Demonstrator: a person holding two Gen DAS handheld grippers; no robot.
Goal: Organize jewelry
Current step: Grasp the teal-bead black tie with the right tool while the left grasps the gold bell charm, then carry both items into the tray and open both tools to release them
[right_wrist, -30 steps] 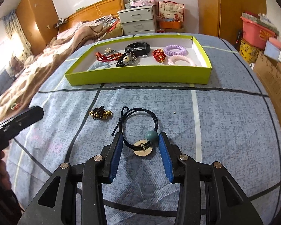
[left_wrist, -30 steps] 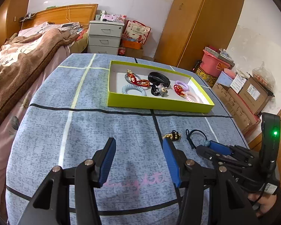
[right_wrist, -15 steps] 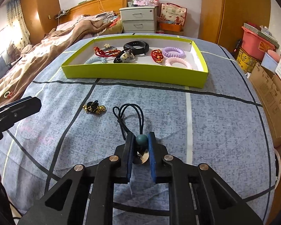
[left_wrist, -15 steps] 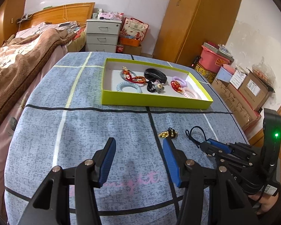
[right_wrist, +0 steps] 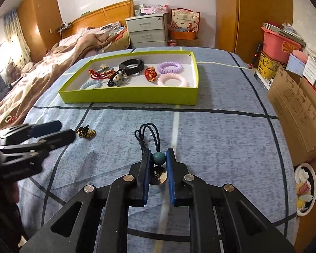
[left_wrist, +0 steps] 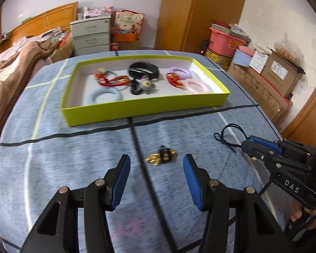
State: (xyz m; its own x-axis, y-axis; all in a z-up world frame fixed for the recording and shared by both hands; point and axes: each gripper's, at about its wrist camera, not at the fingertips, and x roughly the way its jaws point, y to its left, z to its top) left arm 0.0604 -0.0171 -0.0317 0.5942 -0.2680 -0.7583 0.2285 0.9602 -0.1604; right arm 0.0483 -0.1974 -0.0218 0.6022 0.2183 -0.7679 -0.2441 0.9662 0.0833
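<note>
A: Nearest the right camera, what is that tool doing?

B: The right gripper (right_wrist: pixel 159 158) points down at a slant over the blue checked cloth (right_wrist: pixel 221 139), and its jaws, which have just been closing, are clamped on the teal bead (right_wrist: pixel 159 157) of the dark hair tie (right_wrist: pixel 147 135). A small gold disc (right_wrist: pixel 159 178) hangs under the bead, and the cord loop trails ahead of the fingertips, away from the camera.

A: And the other one?

B: The left gripper (left_wrist: pixel 157 164) also tilts down, with its jaws spread wide and nothing between the blue pads (left_wrist: pixel 121 177). Just ahead of it, on the cloth, lies the black-and-gold charm (left_wrist: pixel 161 158), untouched.

A: Any of the person visible?

B: Only fingers (left_wrist: pixel 309 217) curled round the right tool's handle, at the edge of the left view.

A: Farther out?

B: The yellow-green tray (right_wrist: pixel 128 98) sits flat beyond the black line, well apart from both tools. It holds a pink coil band (right_wrist: pixel 172 80), a purple coil band (right_wrist: pixel 169 67), a pale blue coil band (right_wrist: pixel 90 85), a black band (right_wrist: pixel 131 63) and red knotted cords (right_wrist: pixel 151 74). Behind it stand a bed (right_wrist: pixel 59 63) and a grey drawer unit (right_wrist: pixel 146 30).
</note>
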